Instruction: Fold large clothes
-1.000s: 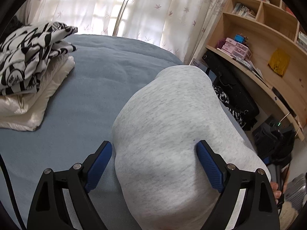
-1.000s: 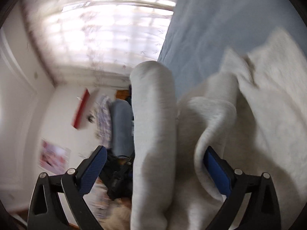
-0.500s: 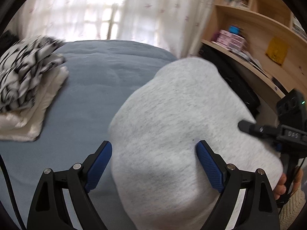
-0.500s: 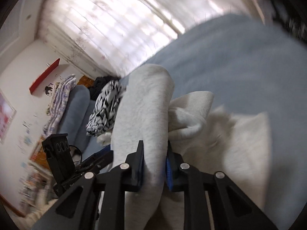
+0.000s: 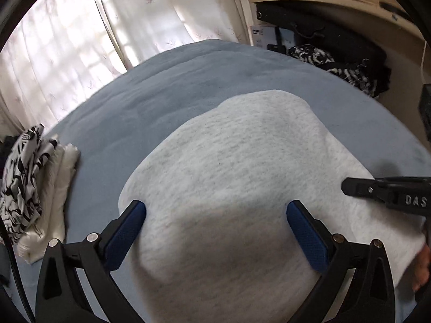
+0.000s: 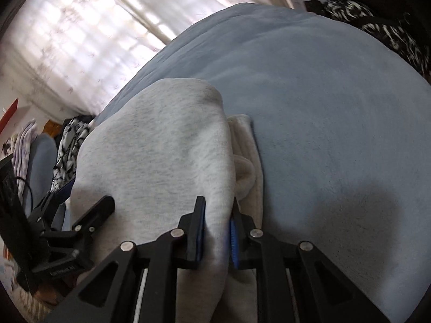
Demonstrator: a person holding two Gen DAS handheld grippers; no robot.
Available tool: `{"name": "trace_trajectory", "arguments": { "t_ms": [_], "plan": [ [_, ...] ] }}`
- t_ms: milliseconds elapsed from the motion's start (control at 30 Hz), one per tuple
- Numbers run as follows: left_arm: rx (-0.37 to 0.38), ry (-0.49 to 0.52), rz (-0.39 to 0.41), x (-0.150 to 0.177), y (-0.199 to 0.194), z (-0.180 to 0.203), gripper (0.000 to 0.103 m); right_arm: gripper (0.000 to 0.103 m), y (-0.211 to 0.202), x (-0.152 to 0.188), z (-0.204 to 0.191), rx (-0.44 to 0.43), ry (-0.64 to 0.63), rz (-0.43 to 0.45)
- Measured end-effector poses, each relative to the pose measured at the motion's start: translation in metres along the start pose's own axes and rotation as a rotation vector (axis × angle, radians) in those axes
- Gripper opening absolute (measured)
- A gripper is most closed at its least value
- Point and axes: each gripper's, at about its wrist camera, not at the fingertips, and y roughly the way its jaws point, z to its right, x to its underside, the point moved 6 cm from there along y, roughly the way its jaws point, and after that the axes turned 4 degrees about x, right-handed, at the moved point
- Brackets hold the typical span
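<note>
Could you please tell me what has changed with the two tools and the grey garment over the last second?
The right tool, open a second ago, has closed and now pinches a fold of the light grey fleece garment. The left tool has just opened a little wider and straddles the garment without pressing it. The garment stays on the blue blanket; the zebra-print clothes pile is untouched.

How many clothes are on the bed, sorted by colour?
Grey: 1, the sweatshirt
Black-and-white: 1, the patterned top
Cream: 1, the folded piece under the patterned top
Total: 3
</note>
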Motion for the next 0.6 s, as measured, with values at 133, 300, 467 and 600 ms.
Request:
{"name": "trace_trajectory", "arguments": {
  "t_ms": [133,300,467,600],
  "plan": [
    [-0.027,-0.033,0.026,-0.001,0.011,0.007,0.103,0.015,0.008,0.002,0.004,0.023,-0.008,0.013],
    [0.004,-0.035,0.056,-0.002,0.01,-0.001,0.102,0.015,0.01,0.004,0.002,0.048,-0.045,0.029],
    [0.093,-0.027,0.068,0.001,-0.015,-0.012,0.102,0.021,0.007,0.005,0.004,0.033,-0.041,0.011],
    [0.156,-0.135,0.053,0.009,-0.042,-0.034,0.102,0.021,0.002,0.005,0.005,0.051,-0.062,0.008]
  ]
}}
